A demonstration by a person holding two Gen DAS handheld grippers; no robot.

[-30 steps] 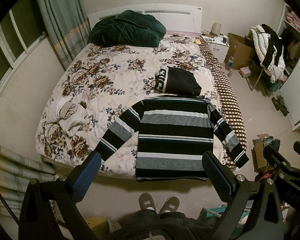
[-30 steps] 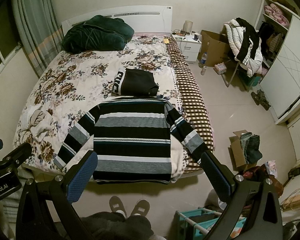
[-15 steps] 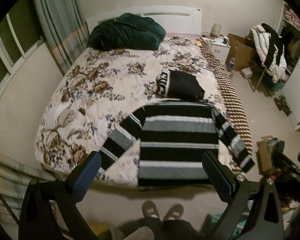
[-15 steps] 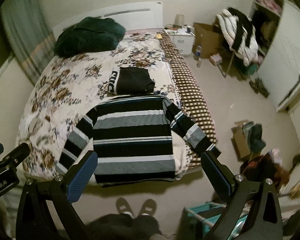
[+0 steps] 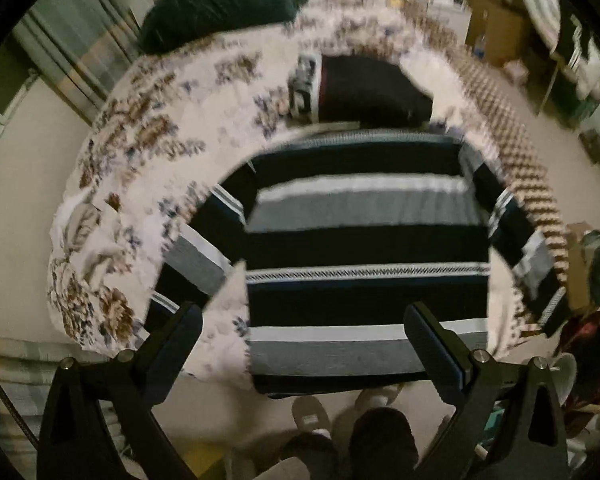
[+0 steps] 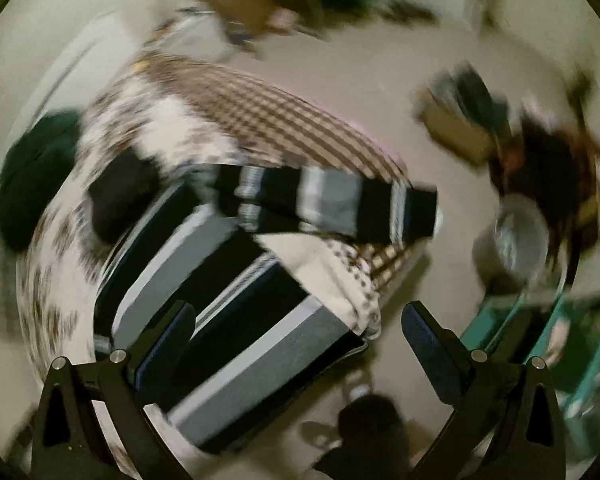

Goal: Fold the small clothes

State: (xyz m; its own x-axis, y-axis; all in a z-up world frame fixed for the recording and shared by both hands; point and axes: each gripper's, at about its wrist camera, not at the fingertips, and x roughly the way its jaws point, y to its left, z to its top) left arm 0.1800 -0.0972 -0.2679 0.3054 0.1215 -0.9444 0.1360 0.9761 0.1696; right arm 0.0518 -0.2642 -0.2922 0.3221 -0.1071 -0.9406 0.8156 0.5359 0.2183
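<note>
Bed point(image 5: 112, 168) fills far more of both views than it did a second ago, and the blur says why: both grippers are dropping fast toward the mattress, and the right one has swung hard round toward its own side. The floral quilt carries everything that matters here.

Striped sweater point(image 5: 364, 248) lies flat and face-down-looking across the near edge of the bed, hem hanging just over the side, both sleeves spread outward. It has not moved; only the cameras have. Beyond its collar sits a folded black garment point(image 5: 372, 88), touching or very nearly touching the sweater, and a dark green bundle point(image 5: 224, 4) rests far up by the headboard.

Right sleeve point(image 6: 332, 204) now stretches straight across the right wrist view, cuff at the checked edge of the bedding. That reads as the opening move: a reach for the sleeve to bring it in over the body.

Left gripper point(image 5: 300, 344) hangs over the hem, jaws spread wide, nothing between them. Right gripper point(image 6: 296, 340) matches it, wide apart and empty, not yet touching cloth. No fold has started yet.
</note>
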